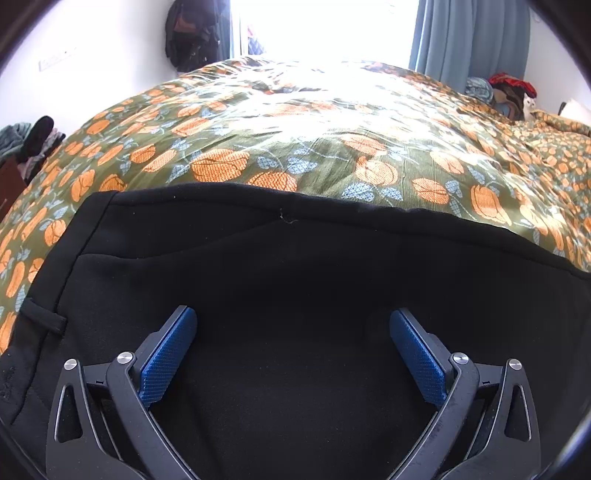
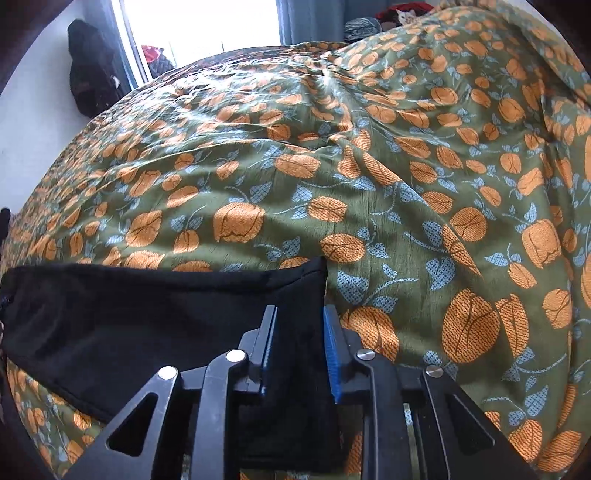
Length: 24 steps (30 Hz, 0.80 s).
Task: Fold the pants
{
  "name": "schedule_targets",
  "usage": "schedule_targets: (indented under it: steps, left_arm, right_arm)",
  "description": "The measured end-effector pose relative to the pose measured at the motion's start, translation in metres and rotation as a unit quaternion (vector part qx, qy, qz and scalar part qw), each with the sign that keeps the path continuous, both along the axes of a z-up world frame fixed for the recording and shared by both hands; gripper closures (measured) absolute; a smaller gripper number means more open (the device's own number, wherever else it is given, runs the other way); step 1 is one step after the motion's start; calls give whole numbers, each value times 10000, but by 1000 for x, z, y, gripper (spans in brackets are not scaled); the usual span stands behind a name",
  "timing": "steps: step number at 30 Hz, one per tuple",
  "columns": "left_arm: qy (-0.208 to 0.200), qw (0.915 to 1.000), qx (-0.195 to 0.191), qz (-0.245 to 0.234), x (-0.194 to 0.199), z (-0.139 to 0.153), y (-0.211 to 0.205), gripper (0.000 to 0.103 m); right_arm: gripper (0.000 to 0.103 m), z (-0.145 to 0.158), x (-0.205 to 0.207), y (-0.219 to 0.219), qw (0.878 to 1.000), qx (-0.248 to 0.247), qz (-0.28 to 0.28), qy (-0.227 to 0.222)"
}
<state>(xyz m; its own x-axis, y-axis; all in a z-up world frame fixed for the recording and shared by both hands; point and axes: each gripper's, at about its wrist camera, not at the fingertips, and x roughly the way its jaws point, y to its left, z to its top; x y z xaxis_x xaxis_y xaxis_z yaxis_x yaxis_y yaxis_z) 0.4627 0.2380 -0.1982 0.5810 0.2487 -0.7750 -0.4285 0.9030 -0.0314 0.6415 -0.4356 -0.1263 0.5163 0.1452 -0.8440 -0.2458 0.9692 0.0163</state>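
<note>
1. Black pants (image 1: 295,277) lie flat on the bed, on a green bedspread (image 1: 314,147) w/ orange fruit print; in the left wrist view they fill the whole near half of the frame.
2. Left tool (image 1: 293,325): blue pads (image 1: 168,360) spread wide apart over the black fabric, nothing between them. Can't tell if the tips touch the cloth.
3. A belt loop (image 1: 42,319) shows at the near left of the pants; a seam line runs along the far edge.
4. Right tool (image 2: 299,332): pads pressed together, pinching a corner of the pants (image 2: 147,317), w/ a strip of black fabric running between the fingers (image 2: 332,354) toward the camera.
5. In the right wrist view the rest of the pants stretches away to the left; the wrinkled bedspread (image 2: 369,166) takes up the right & far side.
6. Far side of the room: bright window (image 1: 325,26), blue curtain (image 1: 472,37) to its right, dark clothes hanging (image 1: 192,33) on the wall to its left.
</note>
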Motion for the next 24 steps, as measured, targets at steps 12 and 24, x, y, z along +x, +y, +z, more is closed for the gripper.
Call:
schedule_targets:
  steps: [12, 24]
  left_arm:
    - [118, 9998, 180, 25, 4, 0, -4, 0]
    - [608, 9975, 203, 294, -16, 52, -33, 1]
  right_arm:
    - [99, 68, -255, 33, 9946, 416, 657, -687]
    - [60, 45, -360, -40, 9732, -482, -2184, -528]
